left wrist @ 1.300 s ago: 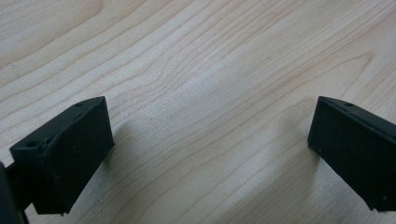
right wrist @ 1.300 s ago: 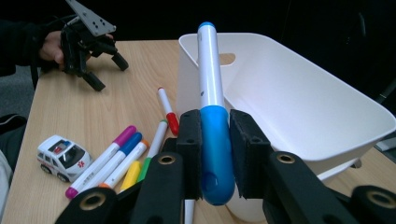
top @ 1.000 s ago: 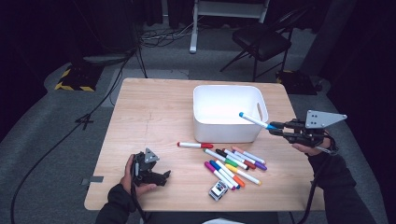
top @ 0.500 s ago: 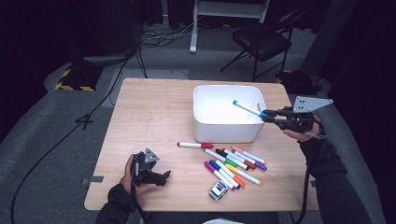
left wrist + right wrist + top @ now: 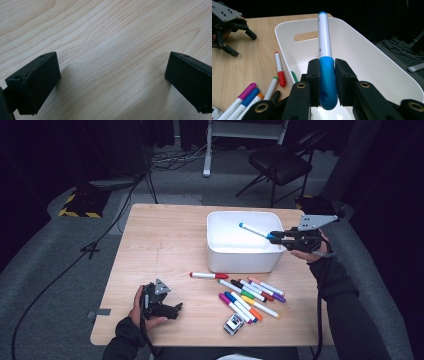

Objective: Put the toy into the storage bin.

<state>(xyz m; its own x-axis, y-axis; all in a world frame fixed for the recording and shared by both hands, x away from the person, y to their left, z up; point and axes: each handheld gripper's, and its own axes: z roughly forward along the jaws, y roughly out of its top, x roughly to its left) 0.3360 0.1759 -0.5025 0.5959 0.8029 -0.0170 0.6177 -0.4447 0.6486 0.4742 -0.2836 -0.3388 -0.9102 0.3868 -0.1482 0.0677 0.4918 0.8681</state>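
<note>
- Right claw [image 5: 327, 82] is clamped on the blue marker [image 5: 325, 52], no writing readable on it, its tip over the white bin [image 5: 372, 57].
- Left claw [image 5: 112, 80] stands apart, bare counter [image 5: 105, 37] between its jaws.

The tabletop [image 5: 165, 240] is free along its left edge and far-left corner. The white bin [image 5: 242, 265] and loose markers [image 5: 247, 295] block the right half near the front edge.

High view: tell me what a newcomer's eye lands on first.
First, the blue-capped marker clamped by its cap in the right tongs, poised over the white bin at the table's far right. Next, the fan of colored markers lying in front of the bin. The left tongs rest open on the near-left table.
</note>
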